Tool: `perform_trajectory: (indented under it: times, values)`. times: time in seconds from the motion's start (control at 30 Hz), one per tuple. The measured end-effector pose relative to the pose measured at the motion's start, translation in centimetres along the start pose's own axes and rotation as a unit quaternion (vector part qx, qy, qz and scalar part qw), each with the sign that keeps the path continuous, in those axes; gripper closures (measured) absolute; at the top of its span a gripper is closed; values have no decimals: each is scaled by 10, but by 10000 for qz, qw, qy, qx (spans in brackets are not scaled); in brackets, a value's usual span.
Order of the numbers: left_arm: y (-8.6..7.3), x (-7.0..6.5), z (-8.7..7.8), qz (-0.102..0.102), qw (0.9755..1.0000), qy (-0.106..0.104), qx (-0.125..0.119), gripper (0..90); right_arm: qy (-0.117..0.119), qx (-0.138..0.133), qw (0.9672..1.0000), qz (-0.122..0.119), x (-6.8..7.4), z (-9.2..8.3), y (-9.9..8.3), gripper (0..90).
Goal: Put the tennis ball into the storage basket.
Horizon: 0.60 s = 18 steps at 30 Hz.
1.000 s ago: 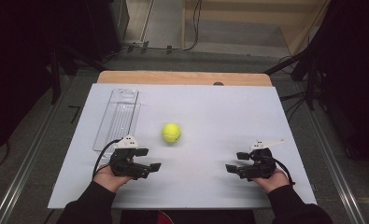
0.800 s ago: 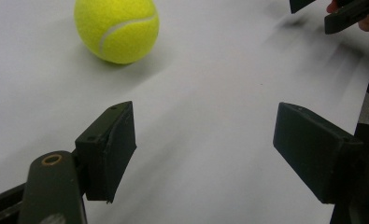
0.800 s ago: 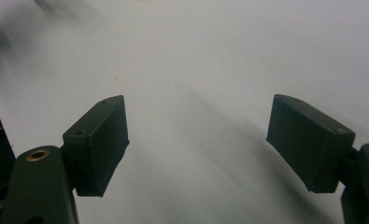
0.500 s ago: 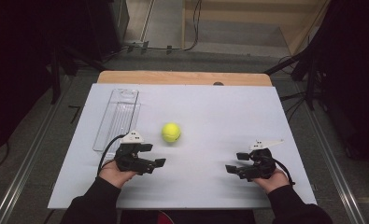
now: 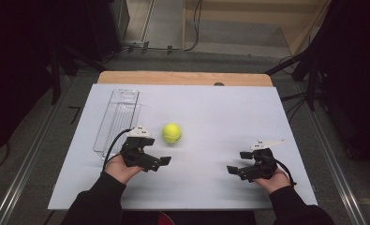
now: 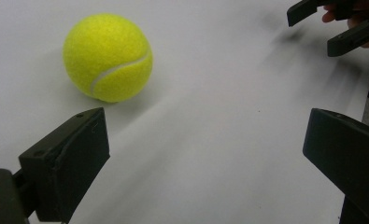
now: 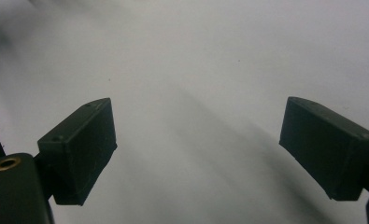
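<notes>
Left gripper [image 5: 161, 161] sits lower left of centre in the high view, held low over the white table [image 5: 220, 117] with its forearm entering from the bottom edge; jaws spread wide, nothing between them, aimed toward frame right. Right gripper [image 5: 234, 170] at lower right, jaws likewise apart and empty, aimed toward frame left. Tennis ball [image 5: 172, 132] rests on the table just above the left gripper (round, so no long axis; seam curves diagonally in the left gripper view [image 6: 108, 57]). Clear plastic tray [image 5: 119, 117] lies at left, long axis running up-frame.

Right gripper [image 6: 334, 25] cut off at the left gripper view's top right corner. Clear tray [image 5: 117, 119] contents too faint to tell.
</notes>
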State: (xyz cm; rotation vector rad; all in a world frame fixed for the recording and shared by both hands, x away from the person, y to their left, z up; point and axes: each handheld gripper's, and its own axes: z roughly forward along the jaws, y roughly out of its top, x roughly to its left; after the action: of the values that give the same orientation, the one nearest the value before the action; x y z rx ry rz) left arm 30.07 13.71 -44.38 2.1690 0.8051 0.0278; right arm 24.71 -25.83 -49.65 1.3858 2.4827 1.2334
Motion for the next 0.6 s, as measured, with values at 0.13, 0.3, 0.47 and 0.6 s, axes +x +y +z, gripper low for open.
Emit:
perform_trajectory:
  times: [0.13, 0.3, 0.47, 0.6]
  values:
    - [5, -1, 4, 48, 10000, 7, 20, 12, -1, 14, 10000, -23, 1, 0, 0, 91]
    - [11, 2, 6, 25, 10000, 33, -3, 12, -12, 12, 10000, -38, 1, 0, 0, 92]
    - [18, 7, 9, 3, 10000, 57, -53, 12, -12, 30, 10000, -30, 1, 0, 0, 93]
    - [24, 12, 12, -59, 9999, 74, -41, 13, 4, 6, 10000, -12, 1, 0, 1, 93]
